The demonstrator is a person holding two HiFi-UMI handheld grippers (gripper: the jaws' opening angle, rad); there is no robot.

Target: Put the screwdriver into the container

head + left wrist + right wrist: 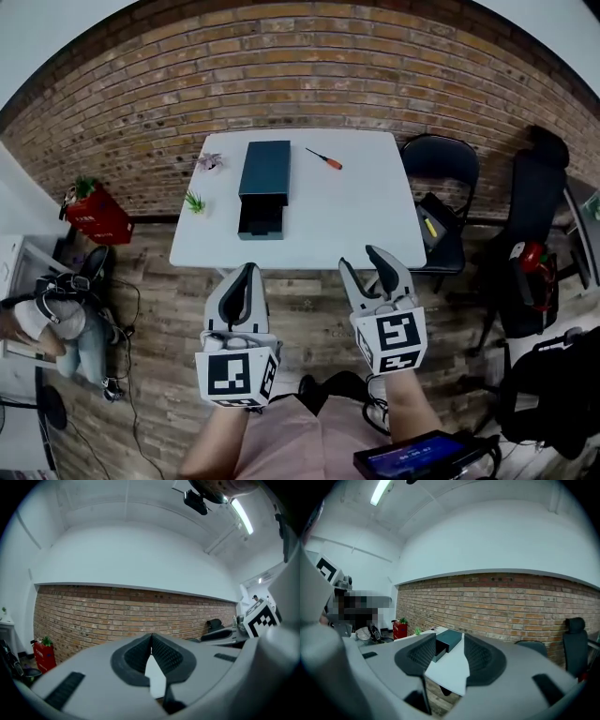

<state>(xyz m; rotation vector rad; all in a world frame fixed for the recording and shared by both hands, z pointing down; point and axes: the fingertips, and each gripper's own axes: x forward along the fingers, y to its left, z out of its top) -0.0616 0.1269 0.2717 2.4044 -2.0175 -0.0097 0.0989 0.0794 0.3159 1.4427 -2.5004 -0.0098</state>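
Observation:
An orange-handled screwdriver (324, 158) lies on the far right part of the white table (347, 220). A dark teal drawer container (263, 186) stands left of it, its drawer pulled out toward me; the container (446, 642) also shows in the right gripper view. My left gripper (247, 273) hangs short of the table's near edge with its jaws closed together and nothing between them. My right gripper (362, 262) is level with it, jaws apart and empty. Both are well away from the screwdriver.
Two small potted plants (202, 180) sit at the table's left side. A black chair (445, 202) carrying a bag stands right of the table, and a red box (97, 216) sits on the floor at left. A person sits at the far left. Brick wall behind.

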